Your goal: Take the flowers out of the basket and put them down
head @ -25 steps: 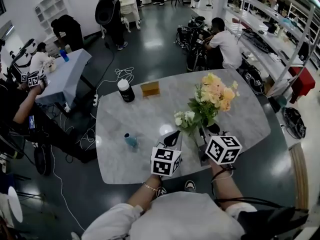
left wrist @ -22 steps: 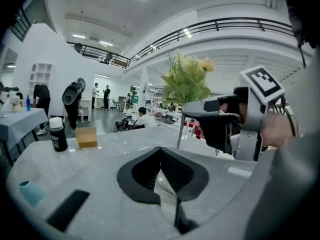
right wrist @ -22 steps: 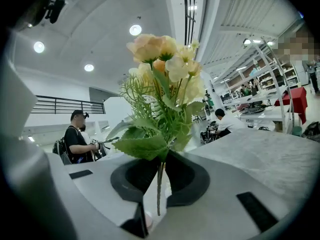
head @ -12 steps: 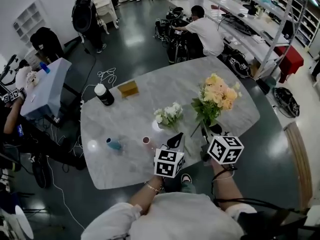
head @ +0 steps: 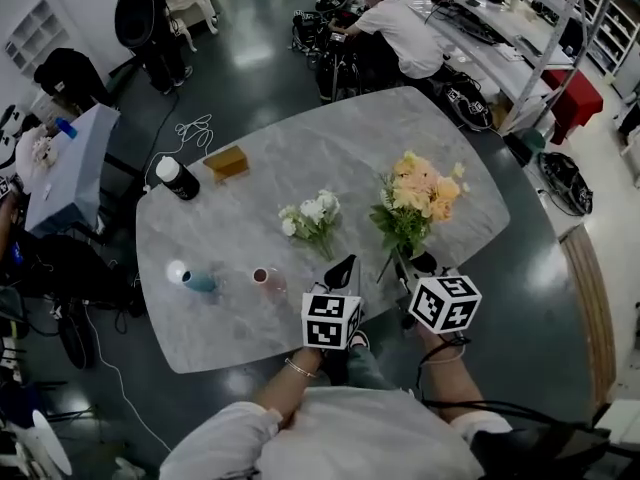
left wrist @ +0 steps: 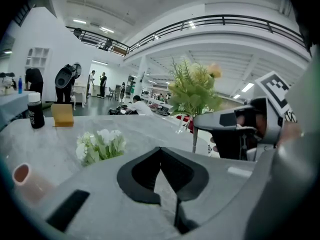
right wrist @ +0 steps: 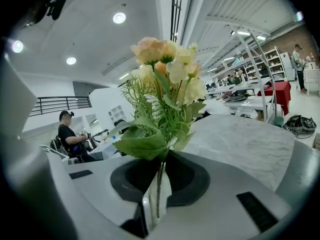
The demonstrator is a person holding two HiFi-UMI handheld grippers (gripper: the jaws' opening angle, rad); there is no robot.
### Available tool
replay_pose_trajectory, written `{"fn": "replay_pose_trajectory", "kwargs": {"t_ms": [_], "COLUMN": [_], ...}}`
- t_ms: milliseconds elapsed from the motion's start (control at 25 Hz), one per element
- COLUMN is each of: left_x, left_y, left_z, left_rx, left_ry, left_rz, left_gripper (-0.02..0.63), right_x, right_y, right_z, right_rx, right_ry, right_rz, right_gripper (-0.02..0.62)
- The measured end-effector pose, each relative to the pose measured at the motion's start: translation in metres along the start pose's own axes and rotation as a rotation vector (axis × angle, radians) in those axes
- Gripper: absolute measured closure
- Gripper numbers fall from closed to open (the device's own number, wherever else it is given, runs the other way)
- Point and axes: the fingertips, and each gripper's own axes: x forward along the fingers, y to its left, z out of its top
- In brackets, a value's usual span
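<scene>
A bunch of white flowers (head: 310,216) lies on the grey marble table (head: 240,228); it also shows in the left gripper view (left wrist: 100,145). My left gripper (head: 340,271) hovers just near of it, shut and empty (left wrist: 161,171). A peach and yellow bouquet (head: 418,198) with green leaves stands upright over the table's right half, its stems clamped in my right gripper (head: 415,265). The right gripper view has those stems running down between the jaws (right wrist: 157,204) under the blooms (right wrist: 165,69). No basket is in view.
A black bottle with a white cap (head: 175,178) and a brown box (head: 226,161) stand at the table's far left. A teal cup (head: 197,281) and a pink cup (head: 264,277) lie near the left front edge. People and benches surround the table.
Both grippers have shifted to the right along the near side of the table, the right one carrying the bouquet. The white bunch has stayed lying where it was.
</scene>
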Motion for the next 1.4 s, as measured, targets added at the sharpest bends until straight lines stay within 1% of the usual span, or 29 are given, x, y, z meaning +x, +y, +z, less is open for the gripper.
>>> {"fn": "replay_pose_trajectory", "kwargs": {"t_ms": [400, 560, 720, 1080, 1400], "left_x": [0.035, 0.048, 0.06, 0.078, 0.086], "left_y": [0.011, 0.019, 0.021, 0.025, 0.032], "left_z": [-0.021, -0.031, -0.034, -0.049, -0.058], "left_rx": [-0.064, -0.088, -0.09, -0.109, -0.125], "left_ry": [0.054, 0.078, 0.093, 0.128, 0.149], "left_rz": [0.076, 0.101, 0.113, 0.127, 0.145], "left_gripper": [0.595, 0.595, 0.595, 0.595, 0.595], "right_x": [0.023, 0.035, 0.043, 0.061, 0.073], "right_y": [-0.032, -0.042, -0.053, -0.069, -0.073], "right_z": [-0.032, -0.048, -0.063, -0.077, -0.091], "right_rx": [0.025, 0.05, 0.084, 0.115, 0.132], "right_ry": [0.157, 0.215, 0.265, 0.31, 0.353], "right_rz": [0.061, 0.076, 0.083, 0.093, 0.104], "right_gripper": [0.551, 0.551, 0.552, 0.552, 0.552]}}
